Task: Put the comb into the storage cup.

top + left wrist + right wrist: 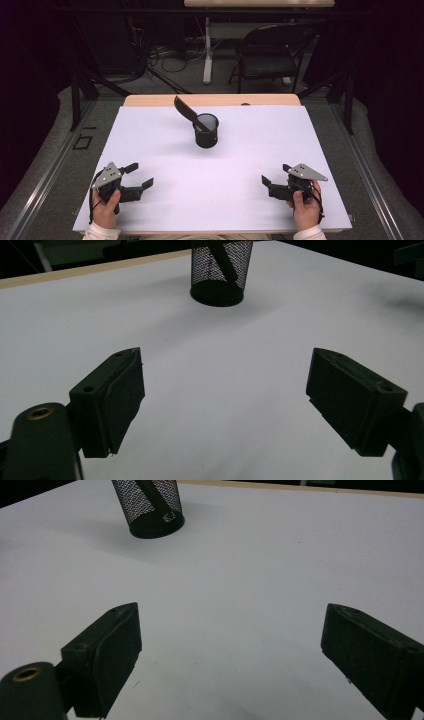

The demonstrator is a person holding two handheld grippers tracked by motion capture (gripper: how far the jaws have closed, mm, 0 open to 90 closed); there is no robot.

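My left hand-held gripper (139, 175) and right hand-held gripper (274, 178) are both wide open, holding nothing. The black mesh cup (206, 130) on the worktop (150, 145) shows no words.

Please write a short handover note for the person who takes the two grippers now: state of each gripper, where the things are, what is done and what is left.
Left gripper: open, holds nothing, low over the near left part of the white table.
Right gripper: open, holds nothing, low over the near right part.
Mesh cup: upright at the far middle of the table, apart from both grippers.
Dark flat tool: stands in the cup, leaning left, top end well above the rim.
Done: the tool sits in the cup; both grippers are off it.
Left: nothing else lies on the table to handle. If the tool must come out, either gripper would have to reach forward to the cup.
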